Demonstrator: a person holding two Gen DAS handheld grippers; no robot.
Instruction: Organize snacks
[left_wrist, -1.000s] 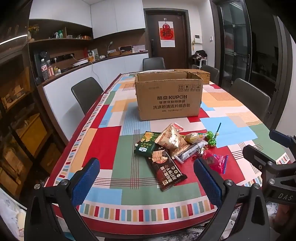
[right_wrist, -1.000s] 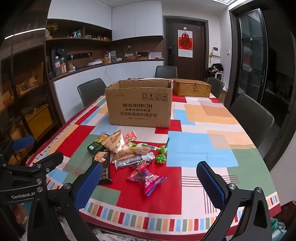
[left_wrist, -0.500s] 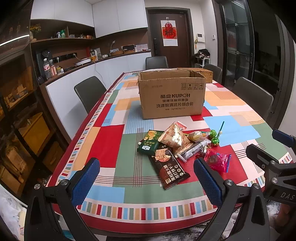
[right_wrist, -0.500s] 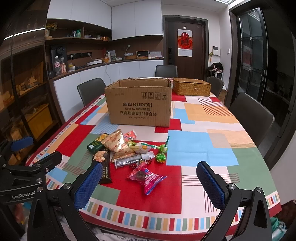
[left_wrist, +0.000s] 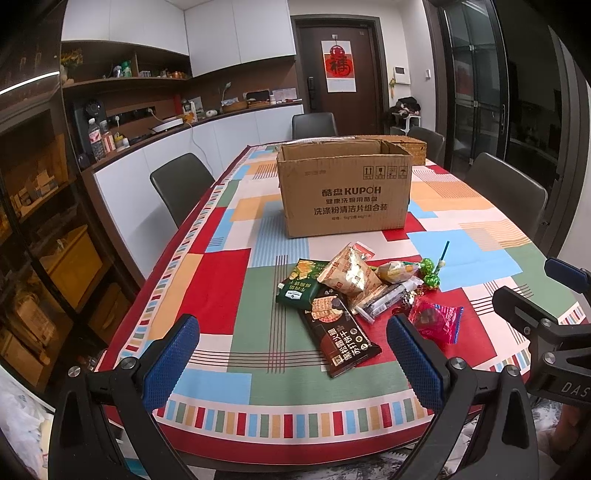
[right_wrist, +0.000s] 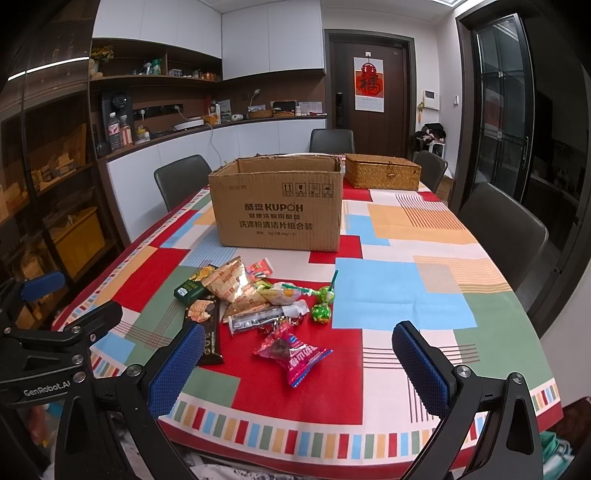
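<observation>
A pile of snacks lies on the patchwork tablecloth in front of an open cardboard box. It holds a dark cracker pack, a green pack, a tan bag, a pink candy bag, green lollipops and a clear-wrapped bar. My left gripper is open and empty near the table's front edge. My right gripper is open and empty, just before the pink bag.
A woven lidded basket sits behind the box. Grey chairs line both sides of the table. A counter and shelves run along the left wall.
Both grippers have crept slightly forward towards the table and the left view has tilted a little. The snacks and box have not moved. Both stay open.
</observation>
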